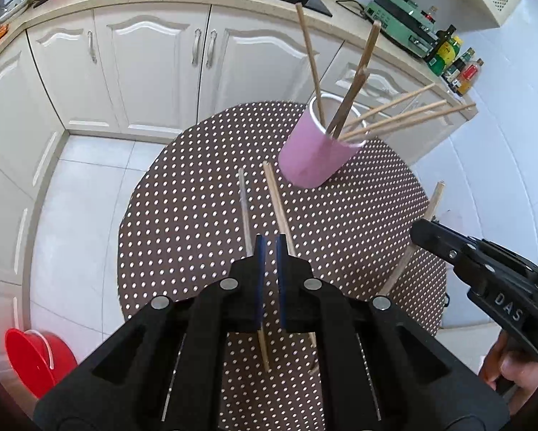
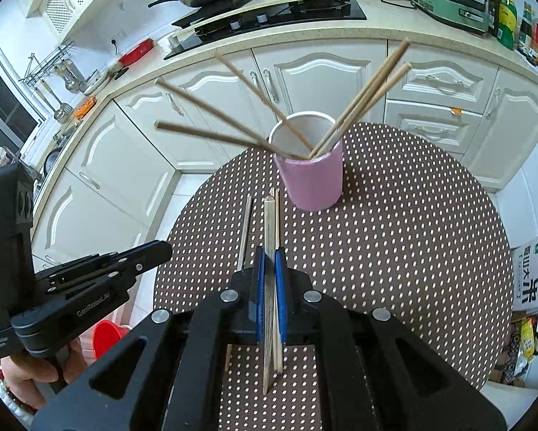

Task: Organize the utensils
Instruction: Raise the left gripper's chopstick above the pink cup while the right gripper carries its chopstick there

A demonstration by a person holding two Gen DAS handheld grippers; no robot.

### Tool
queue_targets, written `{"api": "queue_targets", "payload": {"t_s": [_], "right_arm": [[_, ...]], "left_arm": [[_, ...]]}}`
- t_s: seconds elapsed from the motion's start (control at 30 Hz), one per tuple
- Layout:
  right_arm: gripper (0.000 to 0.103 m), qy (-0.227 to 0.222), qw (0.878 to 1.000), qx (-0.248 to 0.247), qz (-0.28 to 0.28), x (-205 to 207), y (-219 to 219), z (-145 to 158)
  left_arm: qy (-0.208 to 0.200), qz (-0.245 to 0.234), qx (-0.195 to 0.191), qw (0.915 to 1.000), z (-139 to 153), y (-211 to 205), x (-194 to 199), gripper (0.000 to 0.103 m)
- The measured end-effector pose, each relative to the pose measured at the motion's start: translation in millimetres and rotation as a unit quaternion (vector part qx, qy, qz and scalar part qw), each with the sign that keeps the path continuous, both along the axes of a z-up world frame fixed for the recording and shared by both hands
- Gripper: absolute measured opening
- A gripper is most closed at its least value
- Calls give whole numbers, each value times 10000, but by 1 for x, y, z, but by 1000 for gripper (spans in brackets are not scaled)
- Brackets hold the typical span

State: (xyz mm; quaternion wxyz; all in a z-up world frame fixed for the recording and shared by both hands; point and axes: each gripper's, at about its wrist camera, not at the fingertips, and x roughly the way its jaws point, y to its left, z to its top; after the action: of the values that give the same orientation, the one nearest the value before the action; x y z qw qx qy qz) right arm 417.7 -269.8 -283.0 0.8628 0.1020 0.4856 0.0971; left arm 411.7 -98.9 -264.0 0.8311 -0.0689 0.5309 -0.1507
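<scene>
A pink cup (image 1: 313, 154) (image 2: 313, 179) stands on the round dotted table (image 1: 197, 215) (image 2: 412, 233) and holds several wooden chopsticks (image 1: 394, 115) (image 2: 362, 104). My right gripper (image 2: 270, 256) is shut on a chopstick (image 2: 269, 222) and holds it above the table, pointing at the cup; it also shows in the left wrist view (image 1: 427, 231) with the stick (image 1: 432, 203). My left gripper (image 1: 270, 242) is nearly closed and empty, above two loose chopsticks (image 1: 275, 197) (image 1: 244, 208) on the table. It shows at the left in the right wrist view (image 2: 162, 249).
White kitchen cabinets (image 1: 143, 64) and a counter with a hob (image 2: 269, 18) curve behind the table. A red bucket (image 1: 35, 355) stands on the tiled floor at the left. Bottles (image 1: 455, 61) stand on the counter at the right.
</scene>
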Motion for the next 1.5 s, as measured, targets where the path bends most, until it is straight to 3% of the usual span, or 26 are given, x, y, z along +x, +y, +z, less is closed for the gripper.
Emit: {"api": "queue_targets", "payload": {"t_s": [0.1, 0.2, 0.23, 0.63, 0.93, 1.2, 1.27, 1.37, 1.5], "right_arm": [[5, 86, 10000, 3, 6, -2, 3, -3], [5, 190, 9998, -1, 5, 1, 5, -8], [5, 232, 9997, 15, 4, 2, 5, -11], [5, 911, 9956, 167, 148, 56, -8, -62], [5, 1365, 9894, 472, 171, 86, -21, -93], [5, 1464, 9871, 611, 218, 96, -21, -94], [5, 1456, 9871, 622, 218, 97, -23, -94], [5, 1430, 9875, 624, 213, 100, -24, -93], [5, 1350, 9887, 617, 199, 91, -26, -88]], "left_arm": [[107, -4, 36, 9999, -8, -1, -1, 12], [136, 25, 132, 9998, -15, -1, 0, 47], [132, 54, 136, 9998, -18, -1, 2, 51], [733, 123, 329, 9967, -74, -20, 54, 51], [1124, 233, 757, 9905, -119, -32, 92, 36], [1083, 159, 1205, 9867, -128, -47, 105, 31], [1062, 124, 1269, 9861, -129, -51, 105, 25], [1078, 97, 1191, 9870, -128, -52, 106, 9], [1131, 147, 897, 9894, -122, -48, 99, 7]]}}
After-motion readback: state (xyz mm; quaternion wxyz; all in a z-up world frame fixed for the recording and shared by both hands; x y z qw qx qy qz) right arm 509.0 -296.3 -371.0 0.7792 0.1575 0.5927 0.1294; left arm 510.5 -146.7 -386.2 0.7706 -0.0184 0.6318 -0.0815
